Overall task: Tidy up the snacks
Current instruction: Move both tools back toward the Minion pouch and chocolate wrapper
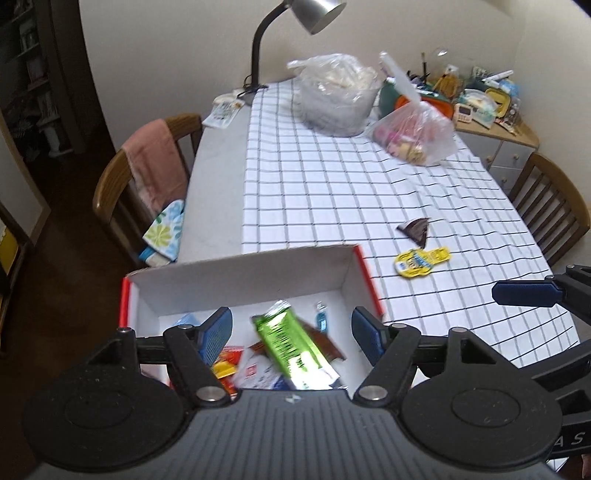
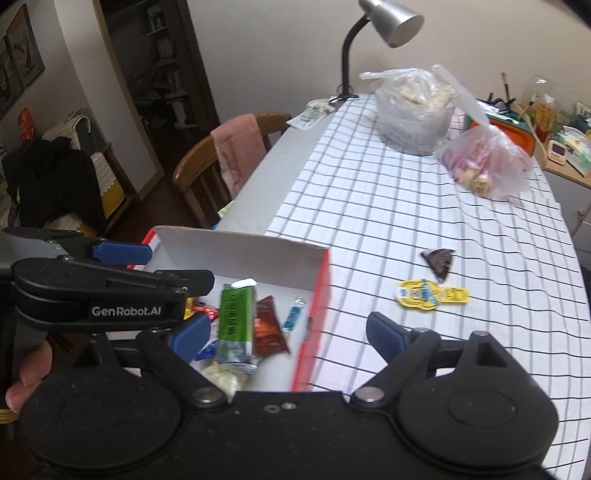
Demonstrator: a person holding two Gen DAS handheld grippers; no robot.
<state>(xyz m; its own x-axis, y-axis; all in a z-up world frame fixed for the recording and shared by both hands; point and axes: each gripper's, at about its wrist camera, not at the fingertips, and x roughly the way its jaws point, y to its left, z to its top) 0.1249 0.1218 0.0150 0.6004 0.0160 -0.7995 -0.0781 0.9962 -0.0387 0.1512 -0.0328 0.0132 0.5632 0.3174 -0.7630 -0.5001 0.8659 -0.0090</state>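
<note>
A red-sided cardboard box (image 1: 240,273) with a white inside sits at the table's near left and holds several snack packets. A green bar wrapper (image 1: 288,343) lies on top of them, blurred, between the open fingers of my left gripper (image 1: 291,332), which hovers over the box and grips nothing. In the right wrist view the box (image 2: 321,291) and green wrapper (image 2: 236,325) show too. My right gripper (image 2: 288,336) is open and empty over the box's right wall. A yellow packet (image 2: 432,293) and a dark triangular packet (image 2: 439,262) lie on the checked cloth to the right.
Two clear plastic bags (image 1: 340,96) (image 1: 413,133) and a desk lamp (image 1: 280,33) stand at the table's far end. Wooden chairs (image 1: 147,177) (image 1: 554,206) flank the table. A cluttered side cabinet (image 1: 491,110) is at the far right.
</note>
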